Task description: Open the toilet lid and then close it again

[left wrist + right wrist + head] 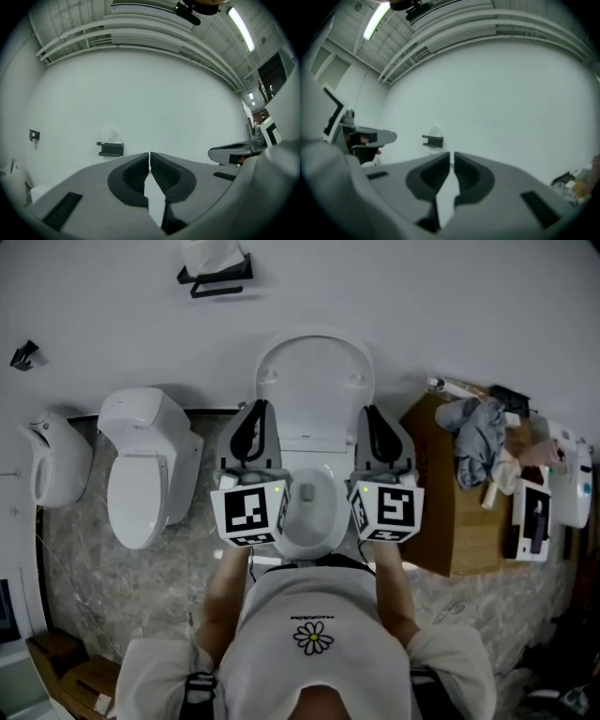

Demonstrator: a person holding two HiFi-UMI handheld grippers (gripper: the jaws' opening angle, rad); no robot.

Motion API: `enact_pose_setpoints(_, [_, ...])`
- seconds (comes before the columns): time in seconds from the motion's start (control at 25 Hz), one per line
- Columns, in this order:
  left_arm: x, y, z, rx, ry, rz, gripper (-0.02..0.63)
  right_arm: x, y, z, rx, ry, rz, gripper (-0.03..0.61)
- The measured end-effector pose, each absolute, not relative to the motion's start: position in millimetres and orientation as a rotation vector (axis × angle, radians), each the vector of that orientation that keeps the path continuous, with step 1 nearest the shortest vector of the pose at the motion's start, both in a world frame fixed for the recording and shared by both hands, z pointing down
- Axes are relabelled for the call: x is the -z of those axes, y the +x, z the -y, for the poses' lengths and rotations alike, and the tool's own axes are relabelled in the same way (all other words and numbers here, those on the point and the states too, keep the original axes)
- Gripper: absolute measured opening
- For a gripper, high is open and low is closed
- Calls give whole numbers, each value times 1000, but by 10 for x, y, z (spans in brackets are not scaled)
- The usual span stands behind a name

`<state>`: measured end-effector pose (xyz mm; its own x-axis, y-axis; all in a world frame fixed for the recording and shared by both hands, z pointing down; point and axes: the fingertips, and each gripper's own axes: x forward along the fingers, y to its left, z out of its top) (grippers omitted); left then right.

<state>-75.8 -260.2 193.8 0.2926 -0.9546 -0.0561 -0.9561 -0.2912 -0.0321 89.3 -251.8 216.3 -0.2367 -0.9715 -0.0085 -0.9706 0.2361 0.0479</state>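
The white toilet lid [314, 381] stands raised against the white wall, above the open bowl [319, 517]. My left gripper [255, 409] and right gripper [372, 414] are held level on either side of the bowl, in front of the lid and apart from it. In the left gripper view the jaws [149, 157] are shut with nothing between them, pointing at the bare wall. In the right gripper view the jaws [452, 157] are likewise shut and empty. Each gripper view catches the other gripper at its side edge.
A second white toilet [141, 465] and a white wall fixture [52, 460] stand to the left. A brown cabinet [450, 521] with a grey cloth [478, 432] on top is at the right. A black tissue holder [216, 273] hangs on the wall.
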Motion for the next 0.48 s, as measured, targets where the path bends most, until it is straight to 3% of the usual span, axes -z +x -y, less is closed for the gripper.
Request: enact_pose_setpoints(0.48, [-2294,-847,2228,-3,-2558,-1891,18,-2419,816,1929,57,1927,2407,29])
